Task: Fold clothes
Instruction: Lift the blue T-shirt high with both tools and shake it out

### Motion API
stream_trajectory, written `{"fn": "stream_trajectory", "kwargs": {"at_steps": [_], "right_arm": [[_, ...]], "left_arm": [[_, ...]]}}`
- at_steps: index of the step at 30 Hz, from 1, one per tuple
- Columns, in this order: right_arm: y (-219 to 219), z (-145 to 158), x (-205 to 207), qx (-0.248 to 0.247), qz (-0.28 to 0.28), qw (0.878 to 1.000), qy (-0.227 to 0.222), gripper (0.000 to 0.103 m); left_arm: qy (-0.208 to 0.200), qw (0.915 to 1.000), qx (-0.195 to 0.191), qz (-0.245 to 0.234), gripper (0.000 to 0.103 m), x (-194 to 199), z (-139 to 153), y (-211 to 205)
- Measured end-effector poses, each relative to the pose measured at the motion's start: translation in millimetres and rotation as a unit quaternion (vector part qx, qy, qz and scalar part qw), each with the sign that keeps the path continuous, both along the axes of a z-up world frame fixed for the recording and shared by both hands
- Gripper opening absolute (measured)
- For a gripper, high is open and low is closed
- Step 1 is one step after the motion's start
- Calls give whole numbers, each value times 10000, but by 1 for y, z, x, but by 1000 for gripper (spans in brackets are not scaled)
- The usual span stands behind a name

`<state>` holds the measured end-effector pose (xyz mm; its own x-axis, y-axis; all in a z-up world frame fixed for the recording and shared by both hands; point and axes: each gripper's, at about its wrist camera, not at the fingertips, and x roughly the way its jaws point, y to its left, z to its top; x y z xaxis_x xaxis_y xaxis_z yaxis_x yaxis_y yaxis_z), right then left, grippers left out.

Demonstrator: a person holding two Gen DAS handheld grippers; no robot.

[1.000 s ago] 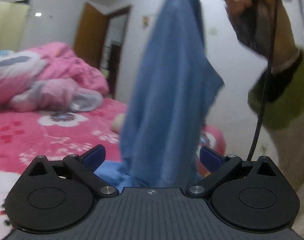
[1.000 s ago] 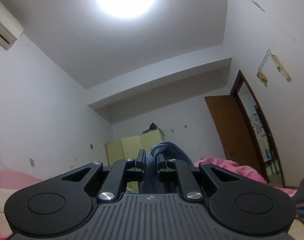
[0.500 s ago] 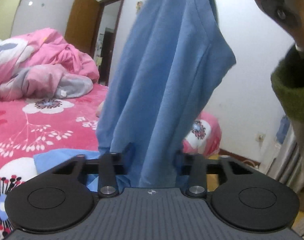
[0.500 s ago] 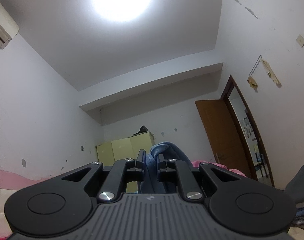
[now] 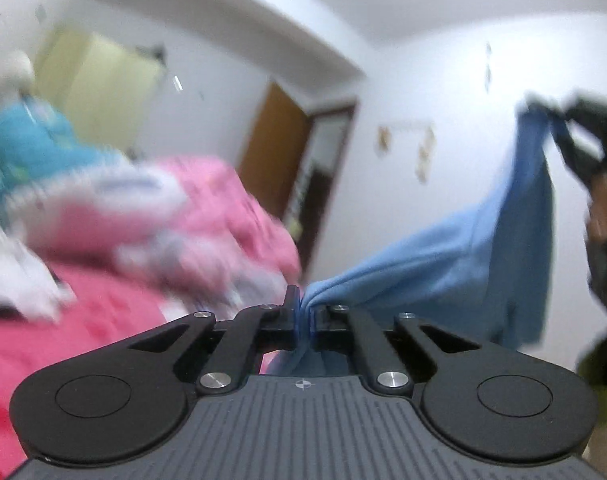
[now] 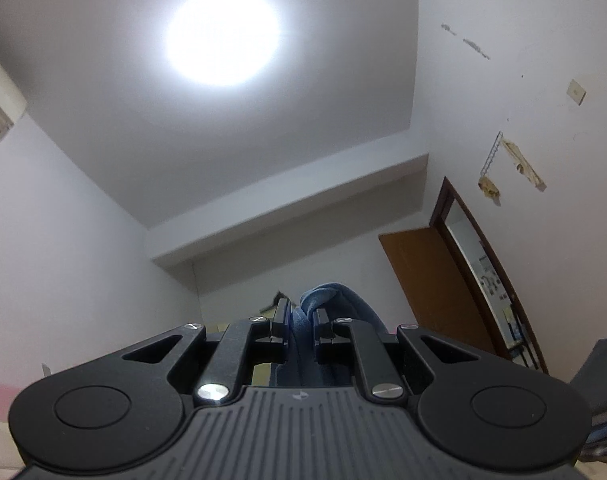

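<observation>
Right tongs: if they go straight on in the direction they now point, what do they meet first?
Apart from the blue garment already clamped in the right tongs, the way looks free. They point steeply upward, so probably the white ceiling beam comes first, though depth is unclear.

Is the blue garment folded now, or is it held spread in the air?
Spread, not folded. The blue garment hangs in the air between the left gripper and the right gripper, each shut on one end.

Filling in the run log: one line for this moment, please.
left gripper: shut on shirt | right gripper: shut on shirt | shirt: held between both, above bed
</observation>
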<state>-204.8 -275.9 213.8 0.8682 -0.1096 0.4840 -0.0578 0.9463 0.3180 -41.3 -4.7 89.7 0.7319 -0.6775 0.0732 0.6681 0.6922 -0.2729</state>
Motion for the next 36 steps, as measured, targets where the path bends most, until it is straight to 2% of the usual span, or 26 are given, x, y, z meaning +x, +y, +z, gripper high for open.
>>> {"fn": "stream_trajectory", "kwargs": {"at_steps": [4, 9, 13, 21, 27, 31, 36], "right_arm": [[3, 7, -13, -39, 42, 9996, -279, 11], [10, 19, -20, -149, 66, 9978, -644, 11], [13, 28, -14, -269, 24, 9961, -841, 11], [-1, 64, 15, -247, 96, 9923, -1211, 11], [-3, 67, 44, -346, 35, 9920, -1217, 11], [-11, 61, 88, -295, 28, 9953, -917, 11], [-30, 44, 161, -130, 51, 9994, -318, 11]], "left_arm": [[-632, 9959, -398, 509, 3, -8, 48, 29], [-1363, 9862, -454, 826, 3, -18, 94, 39], [-1939, 9741, -475, 1064, 3, -26, 130, 47], [-2499, 9594, -310, 1273, 3, -7, 170, 32], [-2445, 9608, -115, 1302, 3, 23, 173, 19], [-2165, 9659, 93, 1418, 3, 60, 158, 9], [-1746, 9706, 397, 1611, 3, 120, 135, 1]]}}
